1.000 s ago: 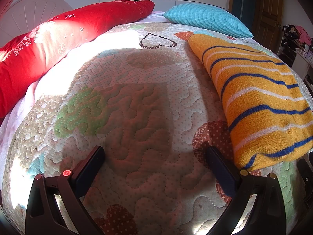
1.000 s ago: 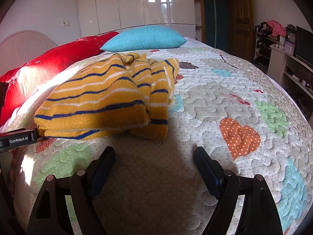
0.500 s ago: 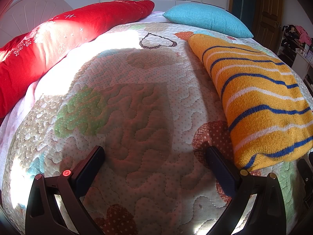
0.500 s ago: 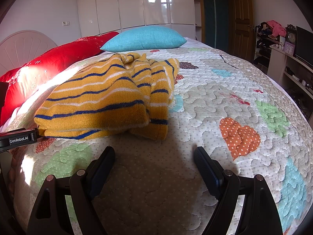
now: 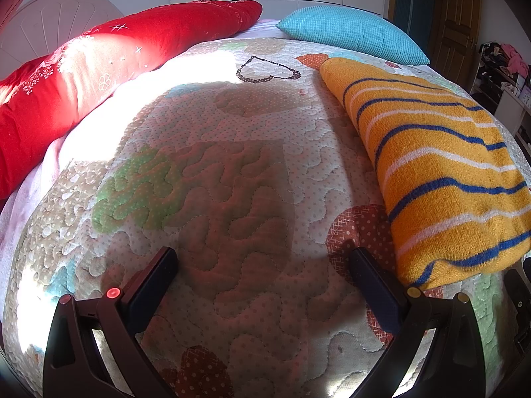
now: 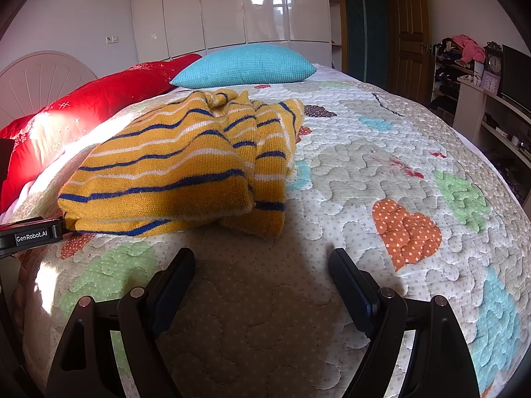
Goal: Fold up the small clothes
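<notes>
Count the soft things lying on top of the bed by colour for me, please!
Red: 1, the long pillow
Blue: 1, the cushion
Yellow with stripes: 1, the sweater
Total: 3

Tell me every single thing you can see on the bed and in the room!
striped sweater: one, yellow with blue and white stripes, bunched on the quilt, in no gripper
quilt: one, white with coloured patches, covering the bed
blue pillow: one, turquoise, beyond the sweater
red pillow: one long, red with white pattern, along the headboard side
headboard: one, pale, behind the red pillow
wardrobe: one, glossy white doors, back wall
door: one, brown wood, beside the wardrobe
clocks: two, on the shelves at the side
left gripper: one, black, open over bare quilt
right gripper: one, black, open, short of the sweater
</notes>
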The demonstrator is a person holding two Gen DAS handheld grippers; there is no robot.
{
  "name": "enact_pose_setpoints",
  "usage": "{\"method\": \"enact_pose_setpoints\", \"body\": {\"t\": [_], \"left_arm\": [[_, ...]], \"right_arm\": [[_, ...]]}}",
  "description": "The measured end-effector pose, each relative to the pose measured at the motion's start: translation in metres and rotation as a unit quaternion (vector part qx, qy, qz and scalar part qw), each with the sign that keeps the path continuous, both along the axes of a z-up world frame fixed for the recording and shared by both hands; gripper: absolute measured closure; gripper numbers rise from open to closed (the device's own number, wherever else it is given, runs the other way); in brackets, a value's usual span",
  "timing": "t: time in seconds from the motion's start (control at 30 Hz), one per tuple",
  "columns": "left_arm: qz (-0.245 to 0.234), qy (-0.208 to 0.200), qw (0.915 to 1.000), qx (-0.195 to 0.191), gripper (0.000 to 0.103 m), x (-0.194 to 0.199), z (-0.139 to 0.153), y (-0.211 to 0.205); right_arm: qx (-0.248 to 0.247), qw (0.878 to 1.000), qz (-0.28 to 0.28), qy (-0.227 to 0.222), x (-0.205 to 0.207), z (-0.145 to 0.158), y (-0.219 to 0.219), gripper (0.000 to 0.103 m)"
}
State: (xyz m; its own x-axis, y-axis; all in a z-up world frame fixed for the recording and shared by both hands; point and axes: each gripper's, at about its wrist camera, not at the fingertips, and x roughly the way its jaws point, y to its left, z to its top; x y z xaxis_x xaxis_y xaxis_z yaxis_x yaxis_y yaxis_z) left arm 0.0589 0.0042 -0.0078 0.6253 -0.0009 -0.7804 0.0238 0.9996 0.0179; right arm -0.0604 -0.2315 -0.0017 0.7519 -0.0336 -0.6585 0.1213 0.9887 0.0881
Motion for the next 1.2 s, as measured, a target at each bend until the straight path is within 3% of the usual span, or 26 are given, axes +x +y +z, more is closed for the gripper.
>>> {"method": "enact_pose_setpoints", "body": {"t": [1.0, 1.2], "left_arm": [[0.0, 0.0, 1.0, -0.001, 0.0, -0.001, -0.0013, -0.0004], [-0.004, 0.016, 0.9998, -0.013, 0.0, 0.0049, -0.0013, 0.0035]], "right_arm": [[0.0, 1.0, 0.0, -0.001, -0.0003, -0.0004, 0.0002, 0.017], [0.0, 1.0, 0.001, 0.001, 0.0009, -0.0003, -0.0004, 0.016]]}}
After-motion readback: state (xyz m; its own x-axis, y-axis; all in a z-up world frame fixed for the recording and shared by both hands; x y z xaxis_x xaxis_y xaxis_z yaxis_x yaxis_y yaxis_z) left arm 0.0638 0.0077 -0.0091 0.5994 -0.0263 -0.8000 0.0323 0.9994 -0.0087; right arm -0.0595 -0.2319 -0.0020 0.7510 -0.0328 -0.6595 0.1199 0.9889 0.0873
